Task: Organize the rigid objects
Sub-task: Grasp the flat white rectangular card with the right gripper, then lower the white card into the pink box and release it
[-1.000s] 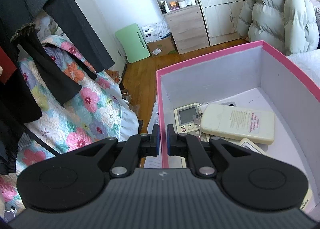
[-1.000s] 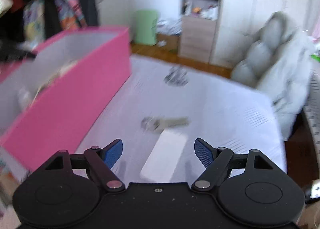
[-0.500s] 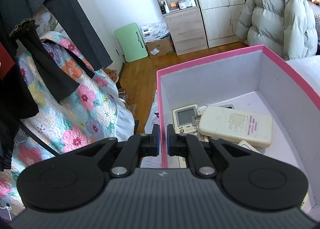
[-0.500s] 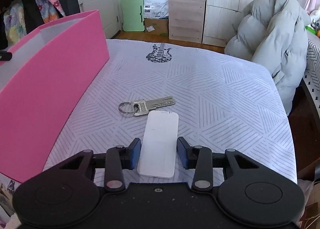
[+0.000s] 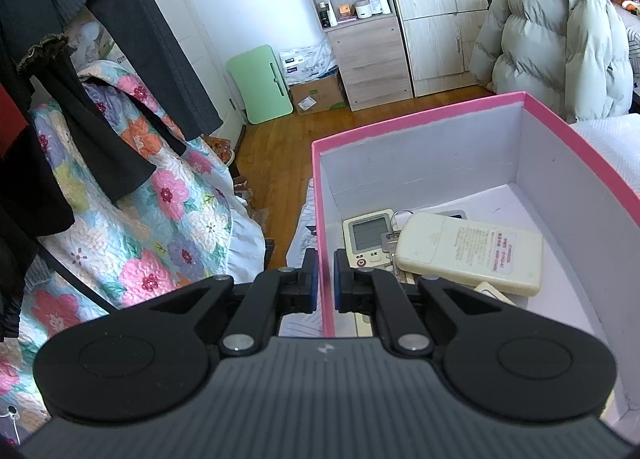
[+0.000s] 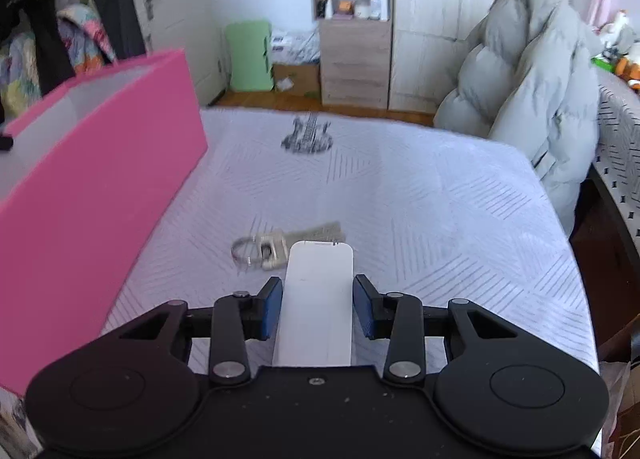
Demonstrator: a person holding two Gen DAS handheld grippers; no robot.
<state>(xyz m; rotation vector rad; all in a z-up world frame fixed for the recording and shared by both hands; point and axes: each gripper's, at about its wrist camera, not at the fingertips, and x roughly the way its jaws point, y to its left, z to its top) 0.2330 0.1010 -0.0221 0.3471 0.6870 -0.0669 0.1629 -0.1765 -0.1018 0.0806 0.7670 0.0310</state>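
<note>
My left gripper (image 5: 324, 279) is shut on the near left wall of the pink box (image 5: 320, 195). Inside the box lie a cream remote (image 5: 472, 253), a small white device with a screen (image 5: 366, 237) and keys between them. My right gripper (image 6: 318, 309) is shut on a flat white remote (image 6: 318, 299) and holds it just above the table. A silver key on a ring (image 6: 280, 249) lies on the tablecloth just beyond the remote's tip. The pink box (image 6: 100, 187) also shows at the left of the right wrist view.
The table has a white cloth with grey line pattern (image 6: 420, 195). A grey puffer coat (image 6: 532, 99) hangs at the far right edge. A floral quilt (image 5: 132, 227) and dark hanging clothes (image 5: 48, 91) are left of the box. A wooden cabinet (image 6: 354, 59) stands behind.
My right gripper closed on the white remote and has lifted it slightly; the view tilted up. My left gripper keeps its hold on the box wall.
</note>
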